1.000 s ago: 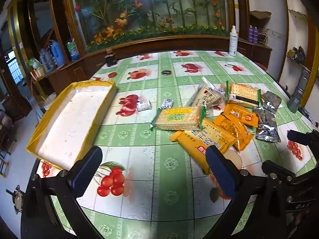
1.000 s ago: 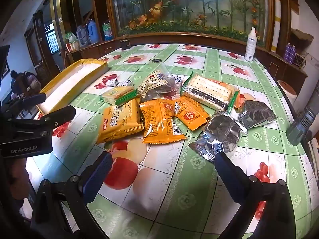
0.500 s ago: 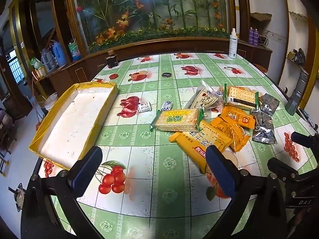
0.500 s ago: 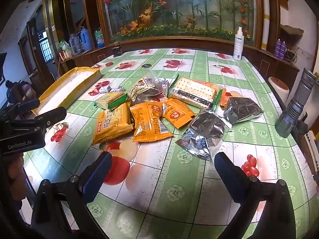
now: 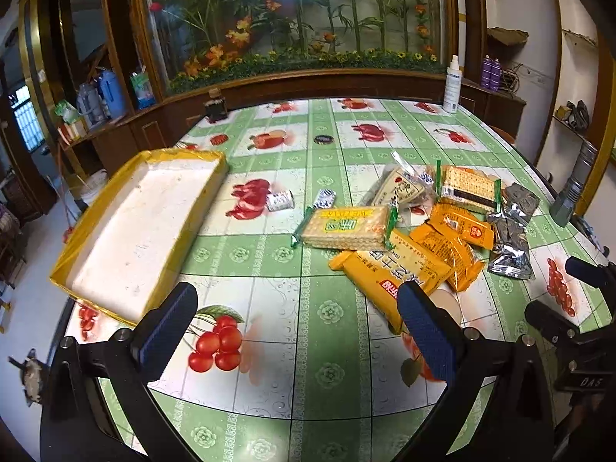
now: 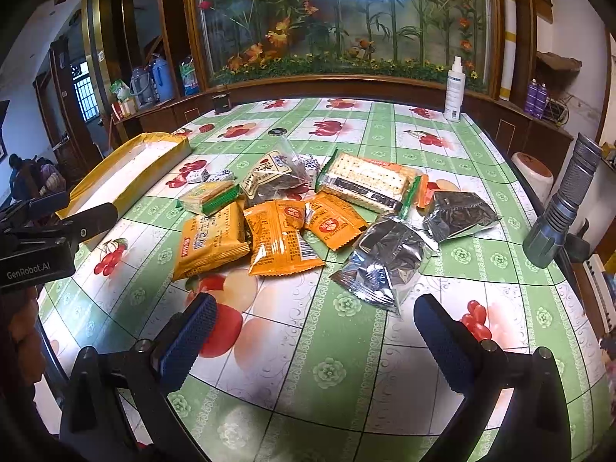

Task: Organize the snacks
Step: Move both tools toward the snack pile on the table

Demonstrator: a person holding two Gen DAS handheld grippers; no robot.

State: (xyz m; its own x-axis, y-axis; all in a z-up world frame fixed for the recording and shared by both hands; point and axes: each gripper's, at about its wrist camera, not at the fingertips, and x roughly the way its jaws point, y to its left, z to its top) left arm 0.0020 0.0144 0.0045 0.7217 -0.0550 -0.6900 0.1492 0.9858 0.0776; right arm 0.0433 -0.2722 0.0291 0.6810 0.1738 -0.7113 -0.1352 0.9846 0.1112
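A pile of snack packs lies on the green fruit-print table: a green-edged cracker pack (image 5: 344, 227), a large yellow biscuit pack (image 5: 389, 273), orange packs (image 6: 281, 240), silver foil bags (image 6: 385, 263) and a long cracker pack (image 6: 365, 183). An empty yellow tray (image 5: 184, 227) with a white floor sits at the left. My left gripper (image 5: 296, 312) is open and empty above the table's near edge, between tray and pile. My right gripper (image 6: 313, 315) is open and empty, just short of the pile.
Two small wrapped candies (image 5: 280, 200) lie between tray and pile. A spray bottle (image 6: 454, 90) stands at the far table edge, a dark jar (image 5: 215, 107) at the far left. A grey flashlight (image 6: 562, 204) stands at the right edge. A bottle cap (image 5: 322, 139) lies mid-table.
Both grippers have drawn back and up slightly from the pile, so the snacks look a little farther away. Both stay open. Nothing on the table has moved.
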